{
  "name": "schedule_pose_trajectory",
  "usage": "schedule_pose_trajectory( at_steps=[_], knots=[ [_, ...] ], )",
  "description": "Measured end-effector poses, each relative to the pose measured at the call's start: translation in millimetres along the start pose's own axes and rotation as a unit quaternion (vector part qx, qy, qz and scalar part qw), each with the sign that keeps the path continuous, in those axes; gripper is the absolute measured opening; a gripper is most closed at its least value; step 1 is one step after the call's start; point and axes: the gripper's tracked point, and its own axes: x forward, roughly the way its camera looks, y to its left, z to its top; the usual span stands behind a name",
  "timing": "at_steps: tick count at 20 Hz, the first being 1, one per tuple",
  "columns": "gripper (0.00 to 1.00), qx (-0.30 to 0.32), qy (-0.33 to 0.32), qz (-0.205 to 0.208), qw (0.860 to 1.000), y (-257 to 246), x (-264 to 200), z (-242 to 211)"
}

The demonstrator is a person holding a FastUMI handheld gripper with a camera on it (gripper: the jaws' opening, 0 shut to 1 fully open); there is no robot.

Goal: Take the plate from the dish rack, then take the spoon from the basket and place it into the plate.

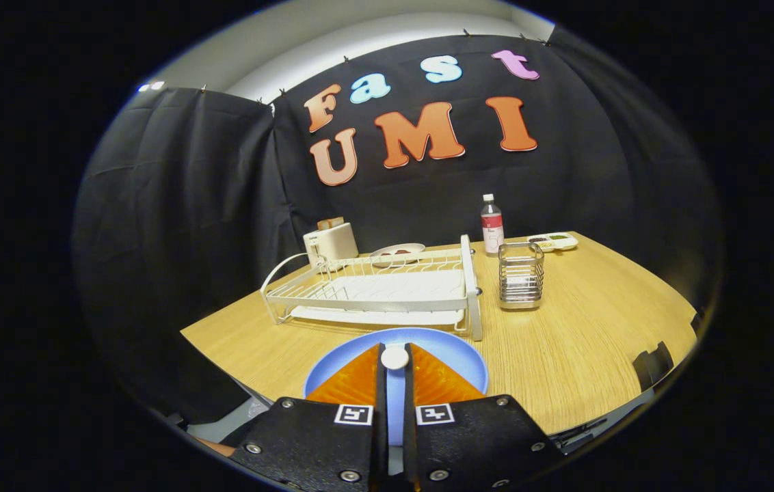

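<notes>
A blue plate [459, 355] lies flat on the wooden table, just in front of the white dish rack [373, 294]. My gripper [394, 350] hovers over the plate with its fingers nearly together. Pinched between the fingertips is a small white rounded piece, the end of the spoon [394, 358]; the rest of the spoon is hidden by the fingers. To the right of the rack stands the wire basket [521, 275], upright, with nothing sticking out of it. The rack's grid holds no dishes.
A white toaster [330, 240] and a small white plate with food [397, 253] stand behind the rack. A bottle [491, 225] and a divided white tray [553, 240] sit beyond the basket. A black clamp [654, 362] grips the table's right edge.
</notes>
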Motion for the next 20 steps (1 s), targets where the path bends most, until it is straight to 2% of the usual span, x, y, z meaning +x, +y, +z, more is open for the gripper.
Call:
schedule_pose_trajectory(
  at_steps=[3,7,10,13,16,20],
  knots=[
    [0.1,0.019,-0.001,0.002,1.0,-0.2,4.7,-6.1],
    [0.14,0.015,0.023,-0.005,1.0,-2.0,4.3,-24.7],
    [0.25,0.015,0.015,-0.008,1.0,-5.0,5.0,-21.1],
    [0.4,0.011,-0.008,-0.021,1.0,-9.4,1.2,-2.2],
    [0.6,-0.009,-0.045,-0.04,0.998,-17.3,-8.3,25.1],
    [0.75,-0.023,-0.076,-0.062,0.995,-22.4,-21.2,58.3]
  ],
)
